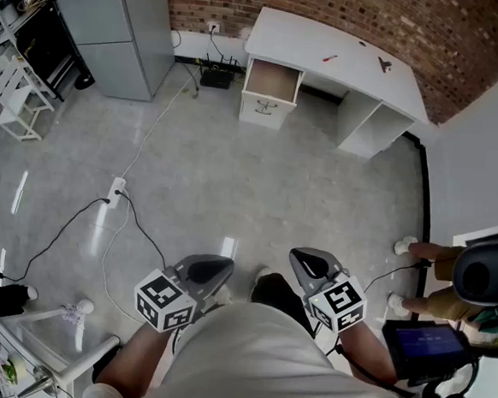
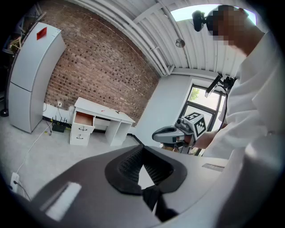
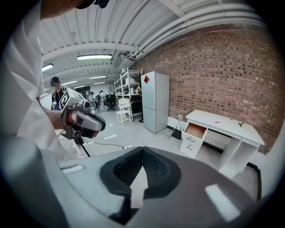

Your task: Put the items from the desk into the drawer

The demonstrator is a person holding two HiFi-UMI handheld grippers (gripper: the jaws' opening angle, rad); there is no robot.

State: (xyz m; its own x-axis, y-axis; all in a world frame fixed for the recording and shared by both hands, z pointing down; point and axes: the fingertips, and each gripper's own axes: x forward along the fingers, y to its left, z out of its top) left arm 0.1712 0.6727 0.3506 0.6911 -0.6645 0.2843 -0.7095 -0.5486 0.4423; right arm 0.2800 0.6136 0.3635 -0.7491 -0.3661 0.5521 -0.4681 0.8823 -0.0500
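- An open stretch of floor [image 1: 258, 186] lies between the person and the white desk [image 1: 353, 73], crossed by a power strip [image 1: 116, 190] and its cables [image 1: 66, 231].
- A grey fridge [image 1: 117, 20] stands left of the desk, against the brick wall [image 1: 350, 9].
- The drawer [image 1: 273, 81] is pulled out. A small red item [image 1: 329, 58] and a dark item [image 1: 385, 65] lie on the desktop to its right.
- The left gripper [image 1: 213, 268] and right gripper [image 1: 311, 263] are close to the body and well apart from the desk. Each gripper's jaws are pressed together at the tips, with nothing between them.

One counter [image 1: 288, 35] with one open drawer [image 1: 274, 81] is seen. Two small things are counted on it: one red pen [image 1: 329, 58] and one dark object [image 1: 385, 65]. One fridge [image 1: 116, 29] is seen.
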